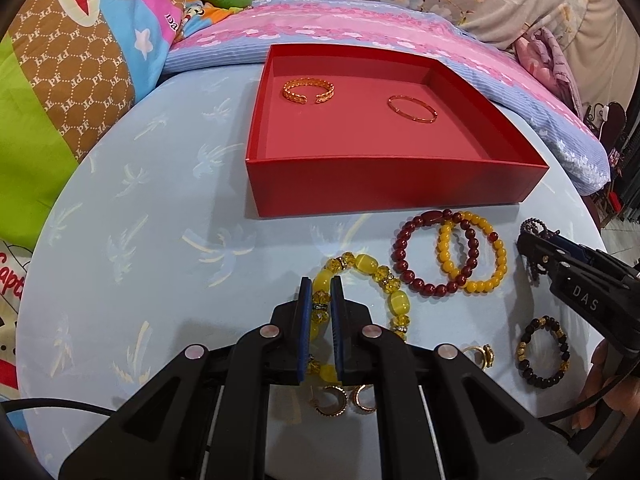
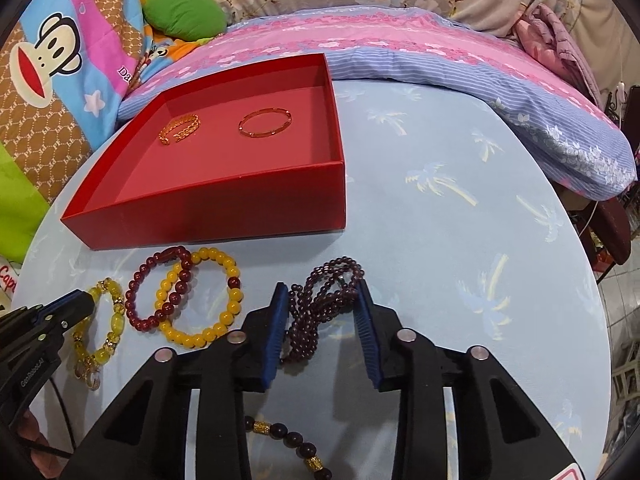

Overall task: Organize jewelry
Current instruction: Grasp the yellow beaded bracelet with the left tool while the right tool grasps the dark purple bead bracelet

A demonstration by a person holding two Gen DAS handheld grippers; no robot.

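I see left gripper clamped on yellow bracelet, 6 o'clock of red box; right gripper jaws apart, purple bead strand between, touching both pads, I think

"DAS" on right gripper (white)

Both tools were black plastic with blue ribbed pads. The left gripper carried four round silver pins across its linkage arms, and white "GenRobotAI" lettering ran along its side. The right gripper had matching pins and white "DAS" lettering. A black cable trailed behind it.
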